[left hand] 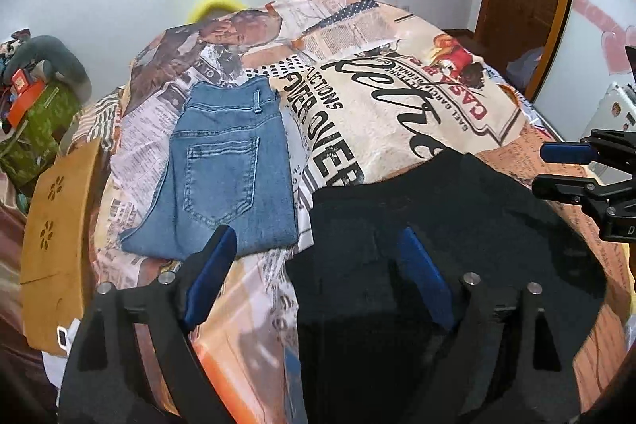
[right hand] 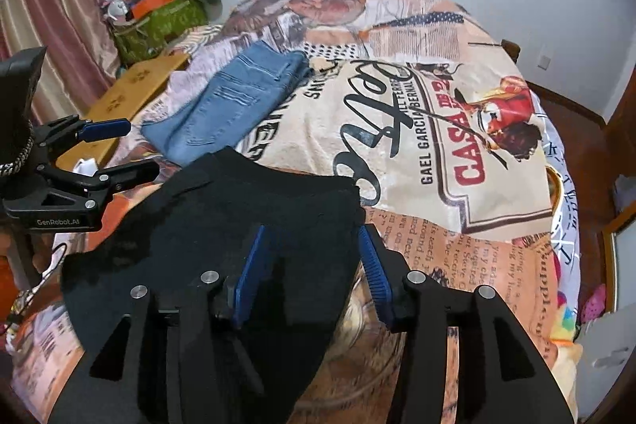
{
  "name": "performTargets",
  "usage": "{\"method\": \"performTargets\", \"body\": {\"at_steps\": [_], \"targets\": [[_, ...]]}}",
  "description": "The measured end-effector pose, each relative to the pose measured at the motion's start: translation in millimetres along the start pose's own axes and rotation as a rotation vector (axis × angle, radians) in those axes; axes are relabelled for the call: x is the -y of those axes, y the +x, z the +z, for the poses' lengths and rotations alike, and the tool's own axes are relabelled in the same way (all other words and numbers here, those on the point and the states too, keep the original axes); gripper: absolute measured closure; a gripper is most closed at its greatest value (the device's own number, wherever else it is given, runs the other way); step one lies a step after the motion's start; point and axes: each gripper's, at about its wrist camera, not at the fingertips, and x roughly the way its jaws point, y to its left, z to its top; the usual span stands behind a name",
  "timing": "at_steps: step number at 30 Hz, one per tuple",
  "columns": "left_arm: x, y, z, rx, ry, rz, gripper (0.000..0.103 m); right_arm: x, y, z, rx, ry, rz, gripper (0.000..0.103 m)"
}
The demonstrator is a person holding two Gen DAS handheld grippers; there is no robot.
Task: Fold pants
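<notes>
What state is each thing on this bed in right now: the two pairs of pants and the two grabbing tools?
blue jeans: folded, lying flat on the bedspread.
black pants: lying flat and folded near the bed's front edge, held by neither tool.
left gripper: fingers wide apart, nothing between them, above the black pants.
right gripper: fingers apart, nothing pinched, over the black pants' edge.

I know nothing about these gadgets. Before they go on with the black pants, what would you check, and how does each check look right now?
1. Left gripper has its fingers apart, nothing pinched: ok.
2. Right gripper has its fingers apart, no cloth between them: ok.
3. Black pants lie on the bedspread, free of both grippers: ok.
4. Black pants fully folded: cannot tell, too dark to see any creases.
5. Blue jeans lie folded, apart from the black pants: ok.
</notes>
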Motion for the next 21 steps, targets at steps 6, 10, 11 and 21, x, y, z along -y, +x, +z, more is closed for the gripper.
{"method": "performTargets", "body": {"at_steps": [6,10,11,21], "targets": [[-9.6,-7.9,-22.6,-0.06,-0.033,-0.019,0.007,-8.7,-17.0,-17.6,0.01,0.013,-0.001,0.034],[-17.4,10.1,-39.3,-0.168,-0.079,-0.082,0.007,-7.4,-9.0,-34.3,-0.048,0.058,0.03,0.034],[-19.2,17.6,-43.5,-0.201,-0.097,-0.106,0.007,-5.5,-2.4,-39.4,-0.075,0.075,0.032,0.034],[-34.1,54.6,-52.8,-0.334,-0.289,-0.315,0.007,20.0,31.6,-56.0,-0.157,0.268,0.21,0.029]]}}
